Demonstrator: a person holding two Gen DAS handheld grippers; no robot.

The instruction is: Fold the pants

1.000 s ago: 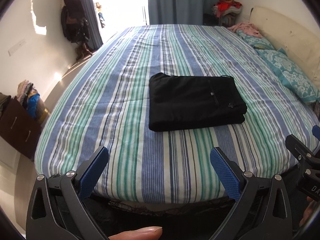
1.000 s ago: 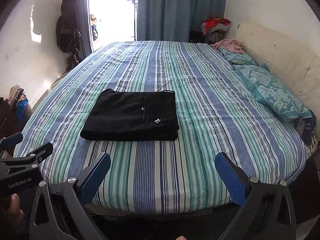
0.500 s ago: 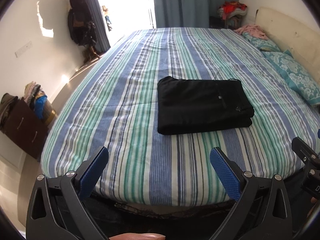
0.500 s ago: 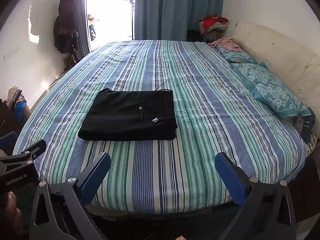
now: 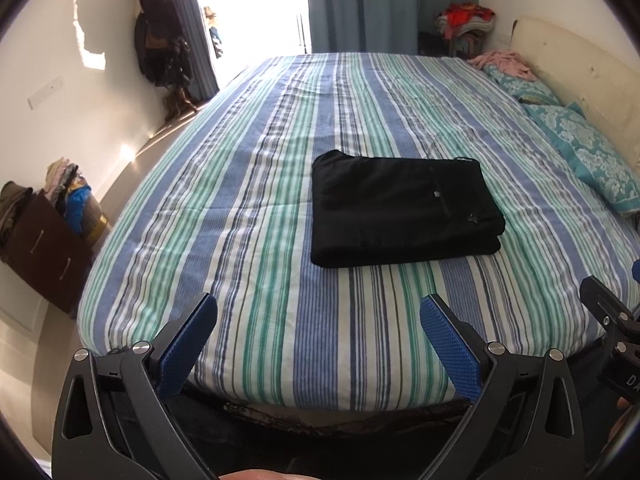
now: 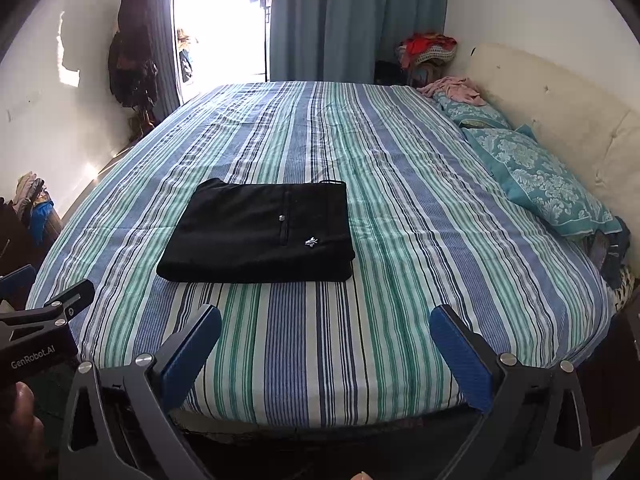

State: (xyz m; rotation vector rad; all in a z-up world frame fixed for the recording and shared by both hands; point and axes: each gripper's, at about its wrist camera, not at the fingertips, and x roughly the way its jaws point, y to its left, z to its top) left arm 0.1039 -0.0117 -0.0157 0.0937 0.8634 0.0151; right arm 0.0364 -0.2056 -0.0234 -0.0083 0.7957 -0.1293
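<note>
1. Pants (image 5: 404, 208), black and folded into a flat rectangle, are lying on the striped bedsheet (image 5: 256, 208) near the bed's front edge.
2. Left gripper (image 5: 318, 312) is hovering off the bed's front edge, jaws standing wide apart and gripping nothing.
3. Right gripper (image 6: 326, 322) is hovering beside it, jaws likewise apart, well short of the pants.
4. Teal patterned pillows (image 6: 536, 176) are resting against the cream headboard (image 6: 568, 108).

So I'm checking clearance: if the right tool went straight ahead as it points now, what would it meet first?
Probably the striped bed sheet near the bed's front edge. The right tool is open and empty, and the folded black pants lie farther on; depth is uncertain.
</note>
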